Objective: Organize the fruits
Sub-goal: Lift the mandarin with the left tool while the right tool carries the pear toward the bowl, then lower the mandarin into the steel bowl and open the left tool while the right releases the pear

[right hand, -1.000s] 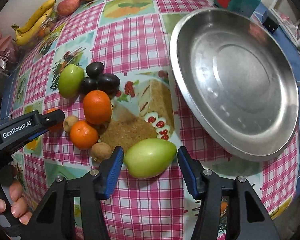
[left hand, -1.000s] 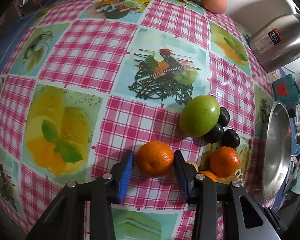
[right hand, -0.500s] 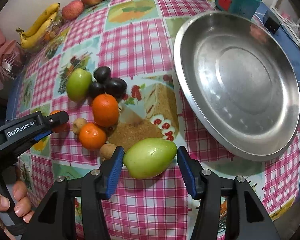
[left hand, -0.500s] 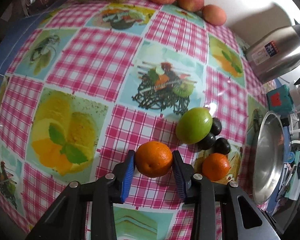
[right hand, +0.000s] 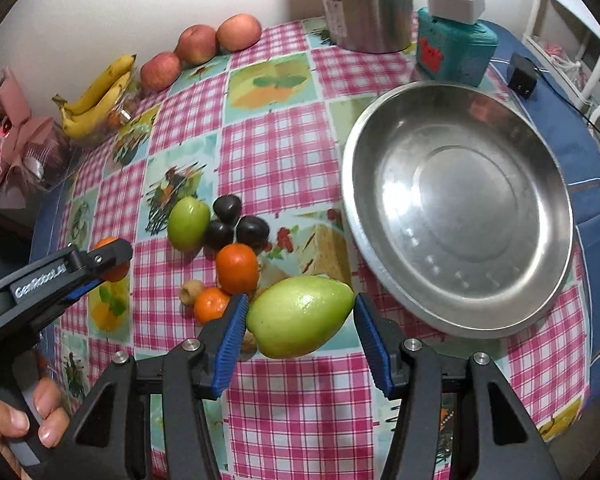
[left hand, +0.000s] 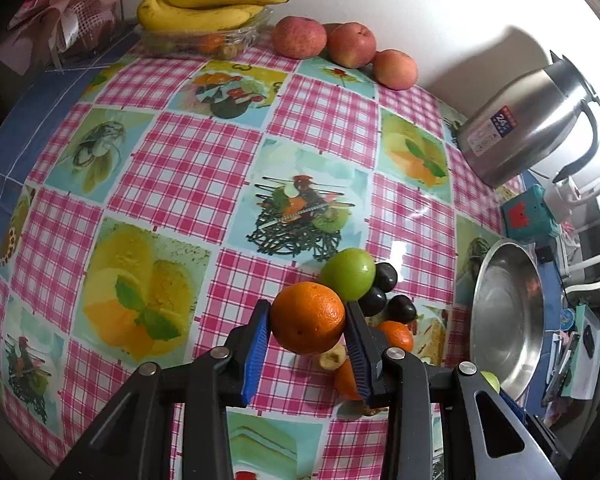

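My left gripper [left hand: 307,336] is shut on an orange [left hand: 307,318], lifted above the checked tablecloth. From the right wrist view that left gripper [right hand: 100,266] shows at the left, held by a hand. My right gripper [right hand: 300,332] is shut on a large green mango [right hand: 300,316], also raised off the table. Beneath lie a green apple [right hand: 189,223], three dark plums [right hand: 236,226], two oranges [right hand: 237,268] and small brown fruits [right hand: 191,291]. A wide steel dish [right hand: 456,216] sits empty at the right.
At the back stand bananas on a clear dish [left hand: 204,8], three red apples [left hand: 332,42], a steel kettle [left hand: 528,120] and a teal box [right hand: 454,48]. A black adapter with cord [right hand: 522,76] lies by the dish. A pink wrapped gift [right hand: 16,148] sits far left.
Both grippers rose off the table with their fruit, the orange in the left and the mango in the right. The views tilted up, showing more of the wall and back row.
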`<state>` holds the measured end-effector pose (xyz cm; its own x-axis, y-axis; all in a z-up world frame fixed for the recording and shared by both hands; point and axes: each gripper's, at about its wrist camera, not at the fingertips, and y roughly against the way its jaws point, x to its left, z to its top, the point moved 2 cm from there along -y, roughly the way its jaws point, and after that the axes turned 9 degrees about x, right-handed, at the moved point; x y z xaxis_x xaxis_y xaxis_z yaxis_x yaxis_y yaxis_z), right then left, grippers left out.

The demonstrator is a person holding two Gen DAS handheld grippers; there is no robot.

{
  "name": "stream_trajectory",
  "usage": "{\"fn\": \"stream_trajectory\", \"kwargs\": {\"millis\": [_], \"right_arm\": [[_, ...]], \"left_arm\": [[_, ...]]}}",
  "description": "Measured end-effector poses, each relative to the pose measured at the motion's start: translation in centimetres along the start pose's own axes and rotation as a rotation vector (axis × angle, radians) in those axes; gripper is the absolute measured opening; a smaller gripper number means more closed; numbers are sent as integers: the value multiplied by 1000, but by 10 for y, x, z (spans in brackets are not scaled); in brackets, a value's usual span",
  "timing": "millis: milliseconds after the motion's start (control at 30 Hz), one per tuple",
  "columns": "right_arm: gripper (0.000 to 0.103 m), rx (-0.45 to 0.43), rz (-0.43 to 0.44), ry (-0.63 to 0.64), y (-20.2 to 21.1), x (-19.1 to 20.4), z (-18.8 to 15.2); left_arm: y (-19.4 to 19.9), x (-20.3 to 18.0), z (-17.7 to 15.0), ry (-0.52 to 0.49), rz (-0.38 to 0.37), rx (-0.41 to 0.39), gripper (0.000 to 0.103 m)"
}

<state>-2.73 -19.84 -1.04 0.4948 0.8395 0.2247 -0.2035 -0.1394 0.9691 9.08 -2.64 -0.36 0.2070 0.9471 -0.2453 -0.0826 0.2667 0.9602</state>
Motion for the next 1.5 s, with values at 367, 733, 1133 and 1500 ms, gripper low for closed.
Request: {"fn": "stream_trajectory", "kwargs": {"millis": [367, 733, 1133, 1500], "right_arm": [[56, -72, -45, -102, 16, -36, 15], [56, -96, -116, -332, 18, -113, 27], [56, -128, -115, -459, 24, -164, 30], [56, -96, -113, -491, 17, -177, 29]], "left_arm": [[1, -31, -8, -78, 7, 12, 39], [-5, -107, -10, -251, 25, 16, 39], [-43, -200, -33, -490, 36, -38, 39], [-66, -222, -44, -559, 14, -68, 39]]}}
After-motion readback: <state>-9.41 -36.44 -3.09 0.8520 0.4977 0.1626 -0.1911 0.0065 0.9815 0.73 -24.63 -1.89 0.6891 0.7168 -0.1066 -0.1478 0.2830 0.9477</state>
